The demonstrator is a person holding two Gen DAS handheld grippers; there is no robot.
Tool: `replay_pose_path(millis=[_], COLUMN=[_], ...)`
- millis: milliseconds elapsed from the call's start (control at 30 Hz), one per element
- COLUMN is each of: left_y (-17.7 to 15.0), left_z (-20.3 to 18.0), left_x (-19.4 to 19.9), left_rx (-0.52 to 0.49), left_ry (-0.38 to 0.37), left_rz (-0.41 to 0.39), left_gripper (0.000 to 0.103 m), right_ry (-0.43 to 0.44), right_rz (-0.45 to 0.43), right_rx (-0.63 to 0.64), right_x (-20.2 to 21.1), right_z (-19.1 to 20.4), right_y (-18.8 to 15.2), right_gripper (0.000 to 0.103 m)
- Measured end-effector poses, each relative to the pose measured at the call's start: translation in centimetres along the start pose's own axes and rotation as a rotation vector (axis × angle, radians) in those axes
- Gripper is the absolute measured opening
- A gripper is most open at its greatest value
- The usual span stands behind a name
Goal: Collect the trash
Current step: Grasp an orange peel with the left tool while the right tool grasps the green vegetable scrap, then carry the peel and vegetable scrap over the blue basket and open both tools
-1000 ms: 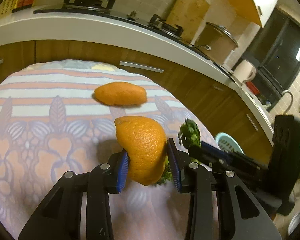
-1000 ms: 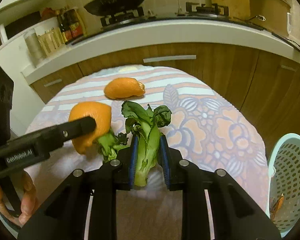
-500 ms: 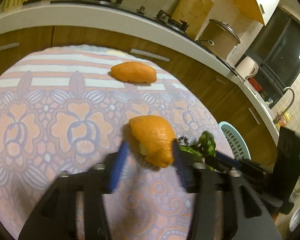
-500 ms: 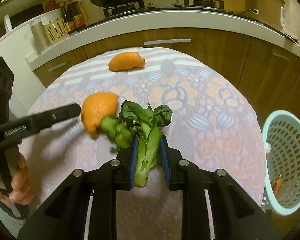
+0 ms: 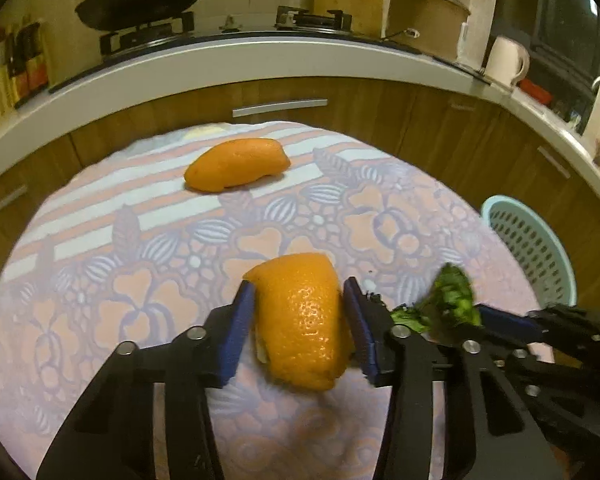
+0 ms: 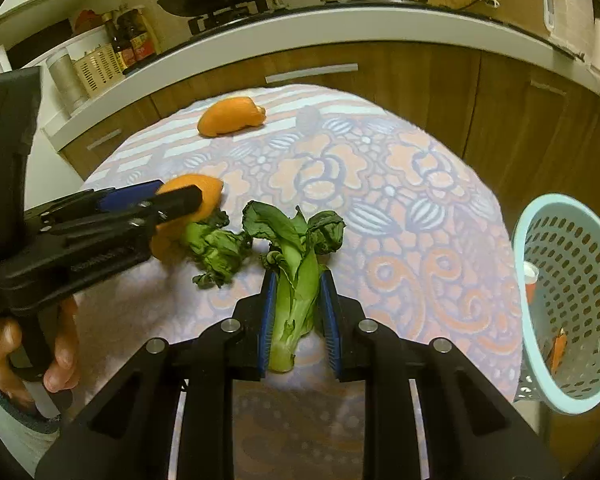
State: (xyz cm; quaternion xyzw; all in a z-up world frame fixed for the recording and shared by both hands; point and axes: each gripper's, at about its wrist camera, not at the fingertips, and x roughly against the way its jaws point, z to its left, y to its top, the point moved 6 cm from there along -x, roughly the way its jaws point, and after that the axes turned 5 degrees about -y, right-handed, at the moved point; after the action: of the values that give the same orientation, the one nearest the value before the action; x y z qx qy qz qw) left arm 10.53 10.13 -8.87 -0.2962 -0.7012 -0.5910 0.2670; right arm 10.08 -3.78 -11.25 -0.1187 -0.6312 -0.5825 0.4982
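Both grippers have something between their pads right now. Left gripper (image 5: 300,320) is closing its jaws around a chunk of orange peel (image 5: 300,320), blue pads right up against both sides of it, looks like it's pinching it just above the flowery tablecloth (image 5: 140,240). Right gripper (image 6: 296,316) is clenched on a bok choy scrap (image 6: 296,264), stalk squeezed between the pads, wilted leaves sticking out front. A second bit of wilted greens (image 6: 216,248) sits on the cloth just beside the peel, and another orange peel (image 6: 230,116) is lying way over at the far side of the table, untouched.

My read: we're at the grab stage for this pair, with the carry to the bin up next. The light blue basket (image 6: 572,280) is off the table's right edge with some scraps already in it. Next move needs both hands swinging right and letting go over the opening. The right one is closer, so probably that goes first. Left grip looks a bit iffy on that curved peel.
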Motion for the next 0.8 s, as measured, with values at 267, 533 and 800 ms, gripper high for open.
replay_pose_path(millis=[267, 533, 800], left_y=[0.2, 0.5, 2.3], left_z=[2.5, 2.0, -3.9], left_x=[3.9, 5.7, 4.6], left_rx=[0.152, 0.143, 0.048], left_ry=[-0.136, -0.128, -0.206], left_rz=[-0.114, -0.143, -0.138], left_gripper=[0.035, 0.033, 0.033], right_ry=[0.0, -0.039, -0.109], right_rz=[-0.038, -0.108, -0.176], right_rx=[-0.021, -0.029, -0.043], right_x=[0.6, 3.2, 6.4], right_z=[-0.1, -1.3, -4.6], right_y=[0.2, 1.0, 2.4], right_gripper=[0.02, 0.02, 0.019])
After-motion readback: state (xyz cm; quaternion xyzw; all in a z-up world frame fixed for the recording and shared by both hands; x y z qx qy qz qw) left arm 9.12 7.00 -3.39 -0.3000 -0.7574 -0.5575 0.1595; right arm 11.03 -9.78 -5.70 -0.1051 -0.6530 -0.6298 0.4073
